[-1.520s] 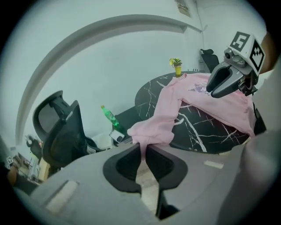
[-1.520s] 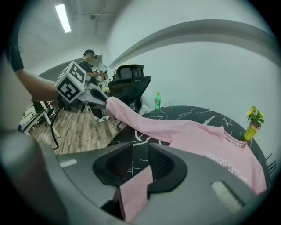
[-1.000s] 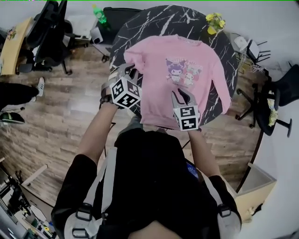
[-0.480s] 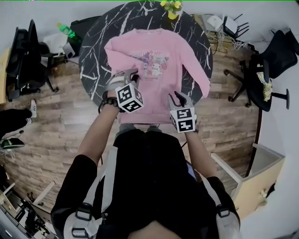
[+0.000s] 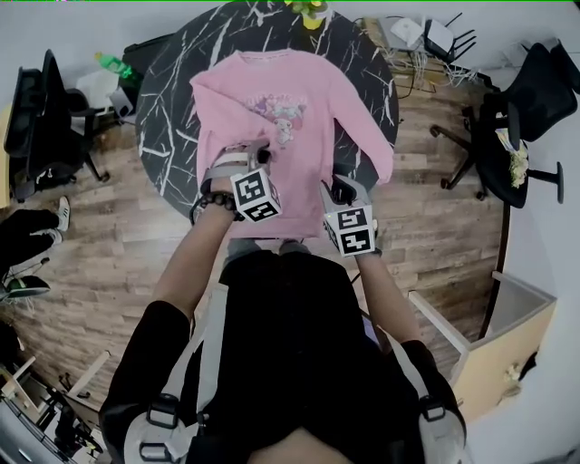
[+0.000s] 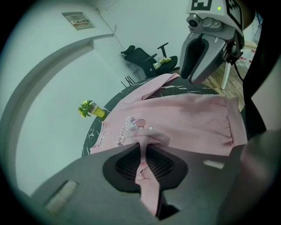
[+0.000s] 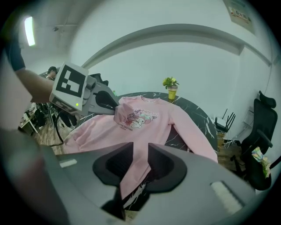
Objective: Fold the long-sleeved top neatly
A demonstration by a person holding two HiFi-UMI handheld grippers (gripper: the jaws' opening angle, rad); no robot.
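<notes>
A pink long-sleeved top (image 5: pixel 299 100) with a cartoon print lies face up on a round black marble table (image 5: pixel 172 100). My left gripper (image 5: pixel 257 156) hovers over the top's lower left part and is shut on a bunched fold of its pink fabric (image 6: pixel 151 139); the right gripper view shows that bunch (image 7: pixel 122 112) raised beside the print. My right gripper (image 5: pixel 337 188) is at the near hem, and pink fabric (image 7: pixel 137 163) runs between its jaws, pinched there. The top's right sleeve (image 5: pixel 373 136) trails toward the table edge.
A yellow flower pot (image 5: pixel 313 9) stands at the table's far edge. Office chairs sit to the right (image 5: pixel 530 91) and left (image 5: pixel 41 118) on the wood floor. A green bottle (image 5: pixel 109 63) lies far left. An open wooden box (image 5: pixel 494 335) is at the lower right.
My left gripper has moved in from the top's left edge over its body, carrying pink fabric with it. The right gripper has shifted a little along the near hem. The head view has shifted.
</notes>
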